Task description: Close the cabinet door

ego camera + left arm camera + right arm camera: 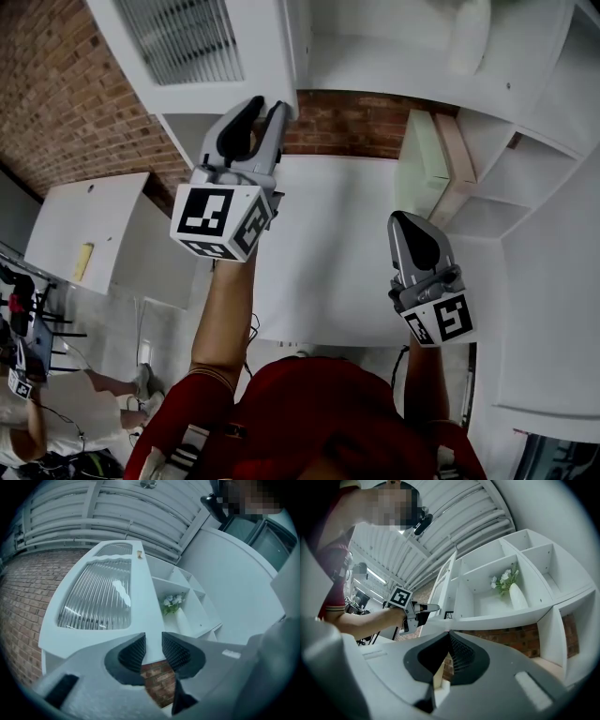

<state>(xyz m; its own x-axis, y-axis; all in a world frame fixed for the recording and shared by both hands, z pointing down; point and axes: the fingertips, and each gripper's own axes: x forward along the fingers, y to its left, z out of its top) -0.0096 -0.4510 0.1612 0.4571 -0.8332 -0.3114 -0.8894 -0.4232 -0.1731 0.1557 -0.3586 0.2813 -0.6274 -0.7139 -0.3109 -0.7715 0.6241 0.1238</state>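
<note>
The white cabinet door [272,56] with its ribbed glass pane [96,597] stands swung open from the shelf cabinet [487,602]. A small knob [139,553] sits near its far corner. My left gripper [267,117] is raised to the door's lower free corner. In the left gripper view its jaws [153,644] straddle the door's edge, and the white edge fills the gap between both ribbed pads. My right gripper [405,220] hangs lower and to the right, away from the door. Its jaws [450,637] are shut with nothing between them. The right gripper view also shows the left gripper [433,607] at the door.
A white vase of flowers [511,590] stands in a cabinet compartment. A brick wall [56,94] runs behind and below the cabinet. More open white shelves [525,169] lie to the right, above a white top [328,253]. Another person [28,412] stands at the lower left.
</note>
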